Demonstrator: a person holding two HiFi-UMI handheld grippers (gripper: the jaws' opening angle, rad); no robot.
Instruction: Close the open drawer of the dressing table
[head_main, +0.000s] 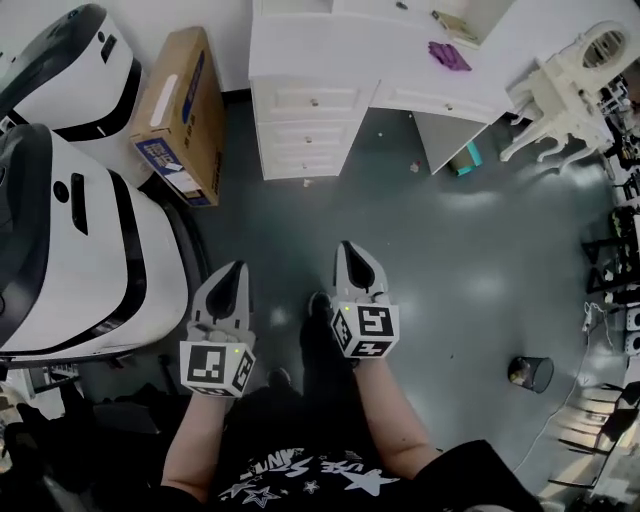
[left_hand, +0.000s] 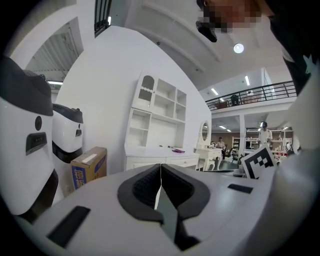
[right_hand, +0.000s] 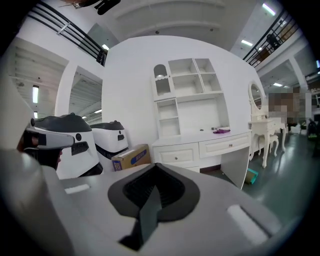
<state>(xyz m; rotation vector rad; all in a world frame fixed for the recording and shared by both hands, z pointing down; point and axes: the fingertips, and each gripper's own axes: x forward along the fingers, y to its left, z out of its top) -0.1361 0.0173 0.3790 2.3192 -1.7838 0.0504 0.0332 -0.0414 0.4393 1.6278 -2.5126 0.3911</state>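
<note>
The white dressing table (head_main: 330, 60) stands against the far wall, well ahead of both grippers. Its stack of drawers (head_main: 305, 130) is on the left. In the right gripper view the drawer fronts (right_hand: 178, 156) look flush; I cannot tell whether any is open. My left gripper (head_main: 237, 266) and right gripper (head_main: 347, 245) are held side by side over the dark floor, both pointing at the table. Each is shut with nothing between its pads. The left gripper (left_hand: 160, 168) and the right gripper (right_hand: 156, 165) show their pads pressed together in their own views.
A cardboard box (head_main: 180, 115) leans left of the table. Large white and black machines (head_main: 80, 250) fill the left side. A purple thing (head_main: 449, 55) lies on the tabletop. An ornate white stool (head_main: 560, 100), a teal object (head_main: 466, 158) and a black bin (head_main: 530, 373) are to the right.
</note>
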